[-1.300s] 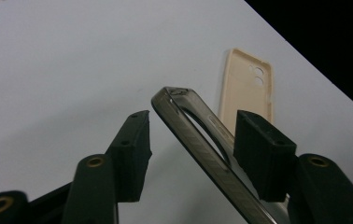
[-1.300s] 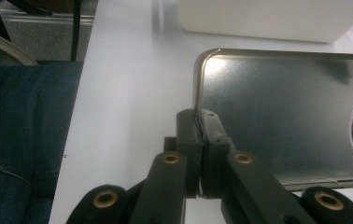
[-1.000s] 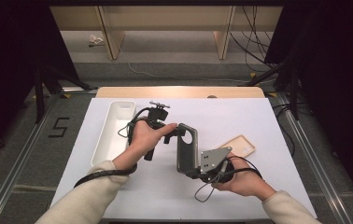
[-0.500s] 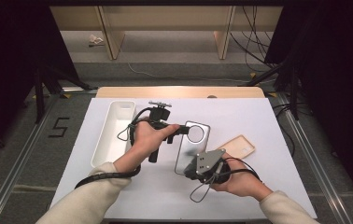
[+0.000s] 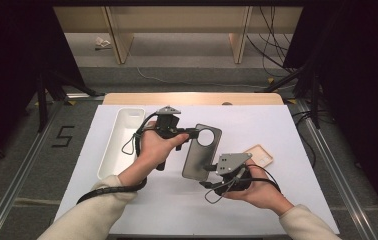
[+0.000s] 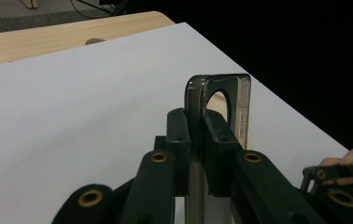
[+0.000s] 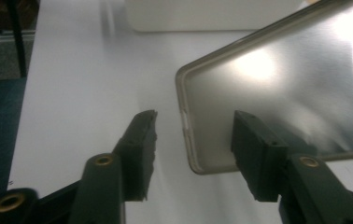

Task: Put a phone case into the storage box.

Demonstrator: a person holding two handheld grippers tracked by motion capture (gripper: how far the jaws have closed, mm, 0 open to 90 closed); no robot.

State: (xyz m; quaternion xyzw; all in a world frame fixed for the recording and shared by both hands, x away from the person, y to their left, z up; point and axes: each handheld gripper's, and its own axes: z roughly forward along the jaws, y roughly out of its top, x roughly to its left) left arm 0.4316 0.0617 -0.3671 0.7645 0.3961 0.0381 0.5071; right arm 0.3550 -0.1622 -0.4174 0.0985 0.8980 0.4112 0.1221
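A grey, see-through phone case [image 5: 202, 150] with a round camera hole hangs above the white mat. My left gripper [image 5: 193, 134] is shut on the case's top edge next to the hole. In the left gripper view both pads of that gripper [image 6: 197, 135] press on the thin case [image 6: 194, 98], seen edge-on. My right gripper [image 5: 207, 174] is at the case's lower end, and its jaws have just been opening. In the right gripper view the right gripper [image 7: 195, 130] straddles the corner of the case [image 7: 268, 84], and its pads stand apart from it.
A long white tray [image 5: 119, 142] lies along the left of the mat. A small tan rectangular piece [image 5: 258, 155] lies at the right, behind my right hand. The table's wooden edge [image 5: 192, 98] runs along the back. The right hand and its gripper [image 6: 338, 177] show at the lower right of the left gripper view.
The case has swung from standing on edge to lying flatter, face up. The right gripper, which was shut on its lower end, has opened its jaws. The left gripper has closed on the top edge.
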